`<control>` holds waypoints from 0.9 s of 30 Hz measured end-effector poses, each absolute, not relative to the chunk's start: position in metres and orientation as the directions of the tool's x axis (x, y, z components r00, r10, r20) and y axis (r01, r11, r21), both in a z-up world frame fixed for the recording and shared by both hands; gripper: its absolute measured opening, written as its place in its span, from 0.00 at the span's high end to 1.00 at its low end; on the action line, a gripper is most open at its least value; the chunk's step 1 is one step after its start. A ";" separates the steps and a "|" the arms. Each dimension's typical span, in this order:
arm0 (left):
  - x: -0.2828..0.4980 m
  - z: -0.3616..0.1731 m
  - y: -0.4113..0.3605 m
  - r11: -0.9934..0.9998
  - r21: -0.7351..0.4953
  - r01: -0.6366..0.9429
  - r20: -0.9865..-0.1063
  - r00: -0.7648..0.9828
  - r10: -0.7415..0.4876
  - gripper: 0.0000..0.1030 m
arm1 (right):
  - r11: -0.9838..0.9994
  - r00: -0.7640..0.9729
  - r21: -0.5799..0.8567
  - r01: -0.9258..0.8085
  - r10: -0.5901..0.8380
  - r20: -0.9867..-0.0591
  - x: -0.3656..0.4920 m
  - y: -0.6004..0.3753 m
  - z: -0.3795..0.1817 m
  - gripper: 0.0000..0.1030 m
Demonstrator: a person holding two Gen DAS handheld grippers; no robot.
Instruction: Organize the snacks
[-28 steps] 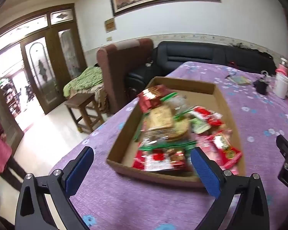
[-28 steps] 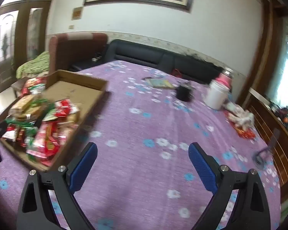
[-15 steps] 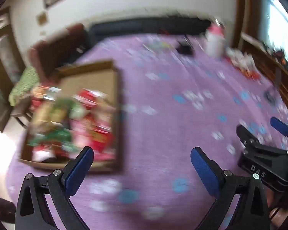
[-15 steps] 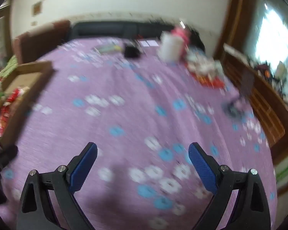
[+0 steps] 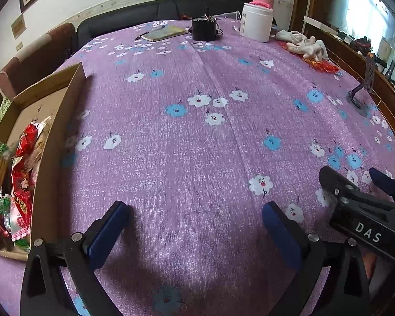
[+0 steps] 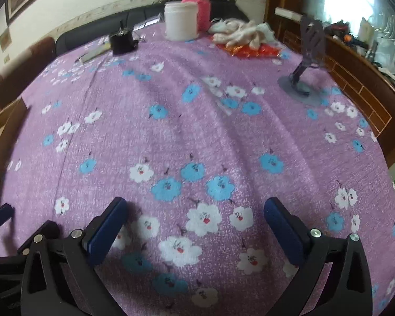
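A shallow cardboard box [image 5: 52, 121] sits at the left edge of the left wrist view, with several red and green snack packets [image 5: 21, 173] piled in it. Only its right wall [image 6: 5, 131] shows in the right wrist view. My left gripper [image 5: 194, 223] is open and empty, low over the purple flowered tablecloth [image 5: 197, 131], to the right of the box. My right gripper [image 6: 197, 223] is open and empty over bare cloth; it also shows at the lower right of the left wrist view [image 5: 360, 192].
At the far end stand a white jar [image 5: 256, 22], a pink-capped bottle [image 6: 197, 8], a black cup [image 5: 204, 29] and a notebook [image 5: 163, 33]. White cloths [image 6: 242, 35] lie on red packets [image 6: 250, 51]. A grey phone stand [image 6: 302, 79] stands right. A sofa lies behind.
Both grippers have swung right, away from the snack box, and now point over the middle of the tablecloth. Both stay open and empty. The box has slid to the left edge.
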State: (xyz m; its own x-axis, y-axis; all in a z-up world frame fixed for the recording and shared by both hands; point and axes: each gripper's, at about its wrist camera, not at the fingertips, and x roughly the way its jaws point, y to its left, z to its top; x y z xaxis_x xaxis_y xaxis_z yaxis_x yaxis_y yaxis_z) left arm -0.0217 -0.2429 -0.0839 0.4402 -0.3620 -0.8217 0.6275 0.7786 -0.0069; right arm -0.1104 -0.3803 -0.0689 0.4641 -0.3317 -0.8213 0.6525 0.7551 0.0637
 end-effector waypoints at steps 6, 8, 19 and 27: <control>-0.016 -0.063 -0.253 0.778 0.002 0.629 -0.834 0.430 -0.345 0.00 | 0.748 0.461 0.068 0.660 -0.332 -0.823 -0.111 -0.379 -0.065 0.01; -0.017 -0.062 -0.255 0.778 0.002 0.628 -0.834 0.430 -0.345 0.00 | 0.747 0.460 0.068 0.662 -0.333 -0.823 -0.111 -0.379 -0.064 0.01; -0.015 -0.058 -0.252 0.779 0.000 0.627 -0.837 0.426 -0.342 0.00 | 0.741 0.456 0.068 0.668 -0.336 -0.824 -0.111 -0.379 -0.065 0.01; -0.015 -0.057 -0.254 0.779 0.000 0.627 -0.838 0.425 -0.342 0.00 | 0.740 0.455 0.067 0.669 -0.336 -0.824 -0.111 -0.379 -0.065 0.01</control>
State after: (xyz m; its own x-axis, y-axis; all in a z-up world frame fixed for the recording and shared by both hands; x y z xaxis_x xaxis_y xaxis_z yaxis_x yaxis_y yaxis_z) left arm -0.0151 -0.2540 -0.0572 0.4253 -0.3419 -0.8380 0.6266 0.7793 0.0001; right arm -0.1114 -0.3787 -0.0648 0.4550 -0.3365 -0.8245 0.6692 0.7400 0.0673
